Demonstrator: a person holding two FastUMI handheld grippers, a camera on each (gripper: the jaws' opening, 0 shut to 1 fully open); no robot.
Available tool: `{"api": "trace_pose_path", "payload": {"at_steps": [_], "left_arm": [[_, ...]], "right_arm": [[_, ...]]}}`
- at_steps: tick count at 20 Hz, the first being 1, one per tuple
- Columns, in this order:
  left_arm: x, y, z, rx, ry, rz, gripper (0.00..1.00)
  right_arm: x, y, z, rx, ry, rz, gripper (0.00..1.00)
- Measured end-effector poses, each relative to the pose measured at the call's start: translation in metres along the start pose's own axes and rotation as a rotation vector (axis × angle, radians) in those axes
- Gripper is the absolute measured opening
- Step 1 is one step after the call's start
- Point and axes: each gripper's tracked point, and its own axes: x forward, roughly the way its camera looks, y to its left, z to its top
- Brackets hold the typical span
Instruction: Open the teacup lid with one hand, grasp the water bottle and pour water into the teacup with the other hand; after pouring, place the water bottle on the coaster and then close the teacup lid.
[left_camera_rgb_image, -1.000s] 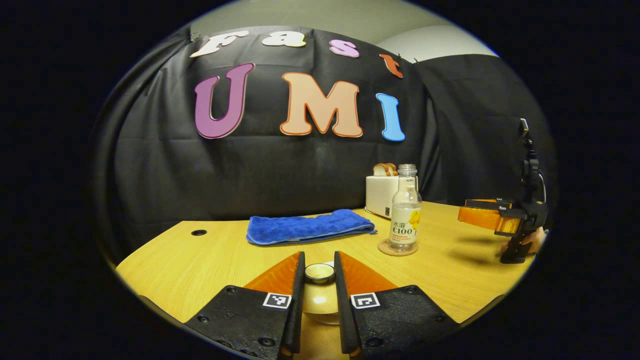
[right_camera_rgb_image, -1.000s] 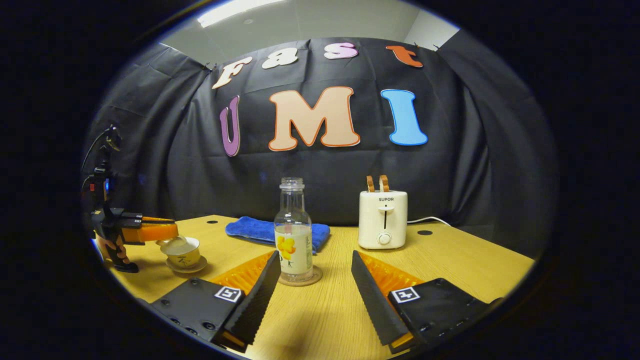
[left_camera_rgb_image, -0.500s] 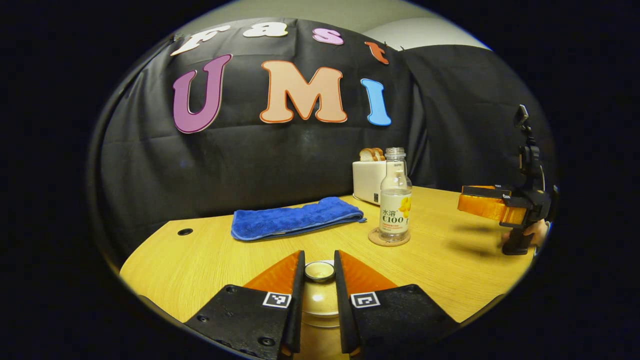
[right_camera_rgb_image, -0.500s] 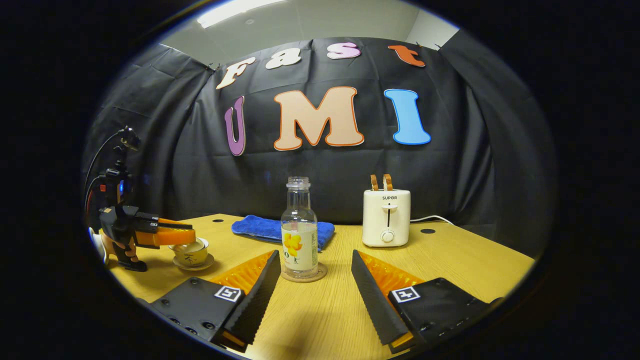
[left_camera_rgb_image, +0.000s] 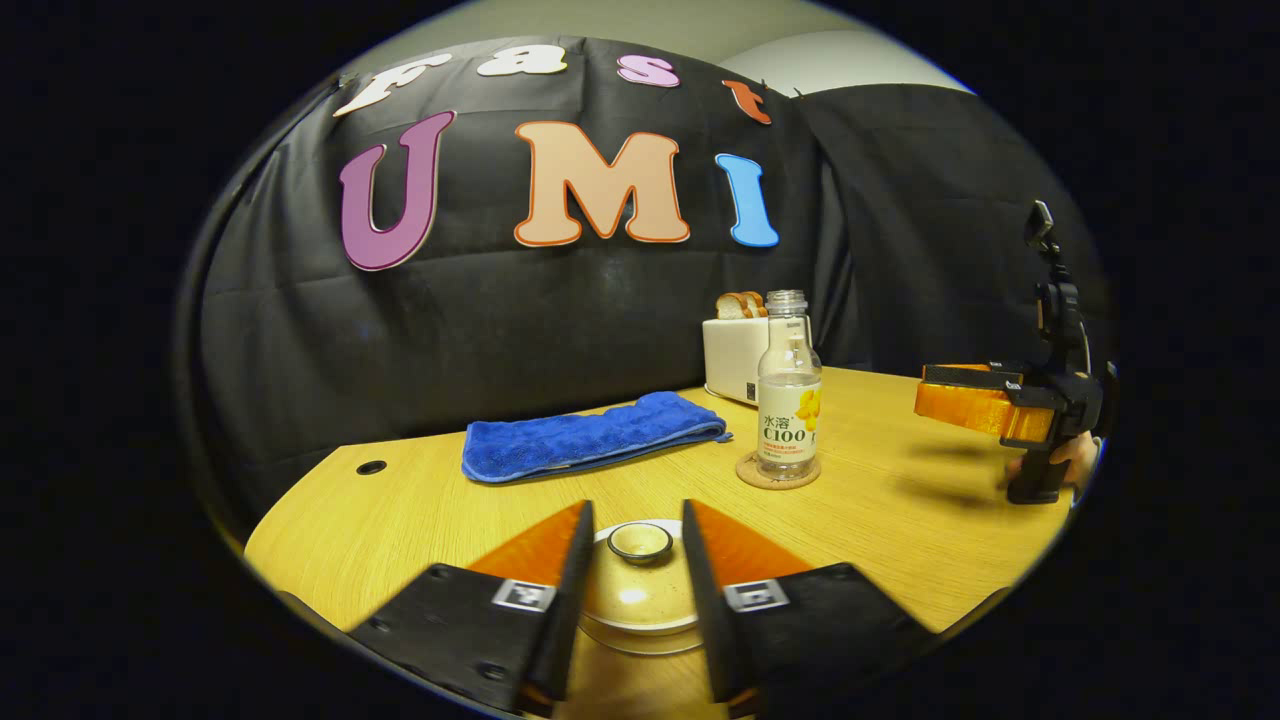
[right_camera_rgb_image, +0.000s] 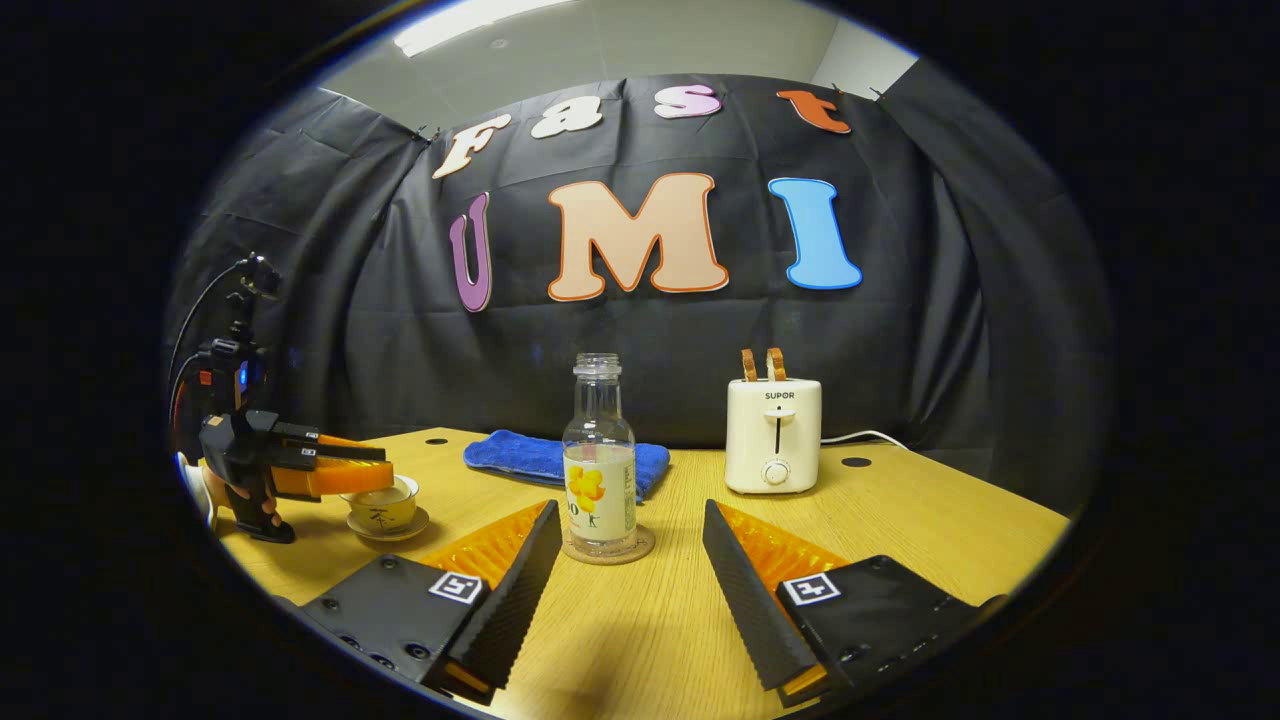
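Two grippers work over a pale wooden worktop (right_camera_rgb_image: 900, 520) in front of black cloth. In the left gripper view, the left gripper (left_camera_rgb_image: 634, 585) has its fingers spread a little wider than the knob of the cream ceramic teacup lid (left_camera_rgb_image: 640, 590); they stand on either side of the lid, and a narrow gap shows between each finger and the knob, so it has hold of nothing. The lid sits flat on the teacup. In the right gripper view the same small cream teacup (right_camera_rgb_image: 384, 508) stands on its saucer at the near left of the worktop, with the left gripper over it and a hand on its handle. The right gripper (right_camera_rgb_image: 625, 580) is wide open and empty, its fingers apart on either side of the clear plastic water bottle (right_camera_rgb_image: 598, 465) without touching it. The bottle stands upright and uncapped on a round cork coaster (right_camera_rgb_image: 608, 551), partly filled. Behind the bottle lies a folded blue towel (right_camera_rgb_image: 520, 457), and to its right, near the far edge, stands a white toaster (right_camera_rgb_image: 773, 435) with two slices of bread in its slots.
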Motion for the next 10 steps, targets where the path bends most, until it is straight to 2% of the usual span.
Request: {"api": "trace_pose_path", "payload": {"at_steps": [1,2,3,10], "left_arm": [[0.000,0.000,0.000,0.002,0.004,0.005,0.71],[-0.002,0.002,0.000,0.005,0.010,0.017,0.92],[-0.003,0.004,-0.001,0.002,0.010,0.031,0.99],[-0.028,0.013,0.007,-0.063,-0.061,0.119,0.97]], "right_arm": [[0.000,-0.002,0.000,-0.001,0.000,-0.002,0.92],[0.001,-0.002,0.000,0.000,0.000,-0.004,0.88],[0.000,-0.002,0.000,-0.001,0.000,-0.006,0.88],[-0.001,-0.006,0.002,-0.002,0.000,-0.029,0.88]]}}
